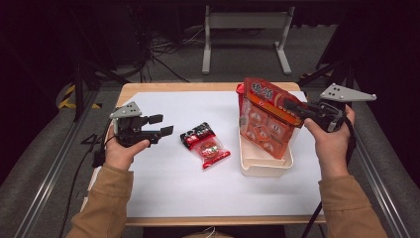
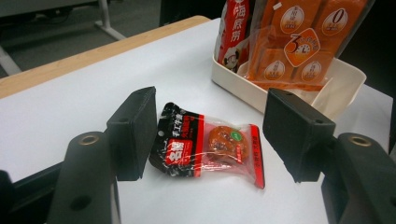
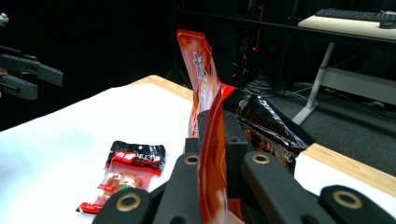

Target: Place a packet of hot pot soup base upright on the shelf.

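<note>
Right gripper (image 1: 296, 110): its two black jaws were pressed together on the edge of a large orange-red plastic snack bag (image 1: 265, 116), with the bag's film pinched between them, as the right gripper view (image 3: 212, 140) showed plainly.
Large bag: it stood tilted, its lower end inside a cream rectangular plastic tray (image 1: 262, 166) on the right half of the table, its top raised above the tray's rim.
Left gripper (image 1: 159, 125): its jaws stood wide apart and had hold of nothing; it hung above the table's left side, near a small red and black plastic sachet (image 1: 204, 144) but not touching it.
Left gripper view: the sachet (image 2: 210, 147) lay flat on the white sheet, framed between the two black pads (image 2: 133, 130), which were clear of it on both sides.
Sachet: a clear window showed an orange-brown piece inside; it lay just left of the tray, apart from it.
Writing, large bag: white Chinese characters on a red band, and round labels with "0" and "3" on the orange panel (image 2: 303, 42); the rest was too small to read.
Writing, sachet: white and red Chinese characters on the black end; I could not make them out.
Table: a wooden top (image 1: 148, 88) covered by a white sheet (image 1: 198, 193).
</note>
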Motion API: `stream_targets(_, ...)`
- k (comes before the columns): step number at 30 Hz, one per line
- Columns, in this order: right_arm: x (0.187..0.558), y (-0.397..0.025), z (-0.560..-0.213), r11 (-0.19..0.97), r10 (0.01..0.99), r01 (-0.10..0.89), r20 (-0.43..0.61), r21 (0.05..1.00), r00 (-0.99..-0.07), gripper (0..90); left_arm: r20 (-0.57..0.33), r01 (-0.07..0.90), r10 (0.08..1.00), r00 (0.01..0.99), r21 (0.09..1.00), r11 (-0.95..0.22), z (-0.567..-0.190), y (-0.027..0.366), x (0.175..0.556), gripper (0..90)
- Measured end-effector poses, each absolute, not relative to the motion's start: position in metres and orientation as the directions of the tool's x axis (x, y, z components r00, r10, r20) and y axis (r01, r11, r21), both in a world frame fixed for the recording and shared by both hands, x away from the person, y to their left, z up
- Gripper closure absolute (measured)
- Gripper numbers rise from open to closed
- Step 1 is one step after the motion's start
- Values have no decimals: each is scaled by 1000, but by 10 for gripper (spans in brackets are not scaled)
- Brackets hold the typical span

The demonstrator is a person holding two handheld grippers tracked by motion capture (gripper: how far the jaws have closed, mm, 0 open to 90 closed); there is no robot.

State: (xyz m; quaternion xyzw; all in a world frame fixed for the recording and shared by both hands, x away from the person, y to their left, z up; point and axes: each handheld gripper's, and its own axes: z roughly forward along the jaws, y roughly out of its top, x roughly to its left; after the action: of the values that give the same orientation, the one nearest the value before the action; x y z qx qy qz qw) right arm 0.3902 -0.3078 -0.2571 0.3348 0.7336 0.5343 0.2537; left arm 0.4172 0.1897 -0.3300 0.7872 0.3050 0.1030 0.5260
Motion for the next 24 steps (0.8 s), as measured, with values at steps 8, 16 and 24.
stream_targets(8, 390, -313, -267, 209, 760, 251, 4, 945, -650, 895, -146, 388, 600, 787, 873, -296, -335, 186, 424, 342)
stream_targets(16, 394, -309, -284, 220, 741, 289, 33, 932, -670, 895, -137, 392, 606, 784, 866, -311, -340, 183, 428, 325)
stream_targets(24, 392, -315, -285, 207, 758, 305, 45, 930, -651, 883, -147, 412, 620, 771, 857, -309, -350, 181, 434, 320)
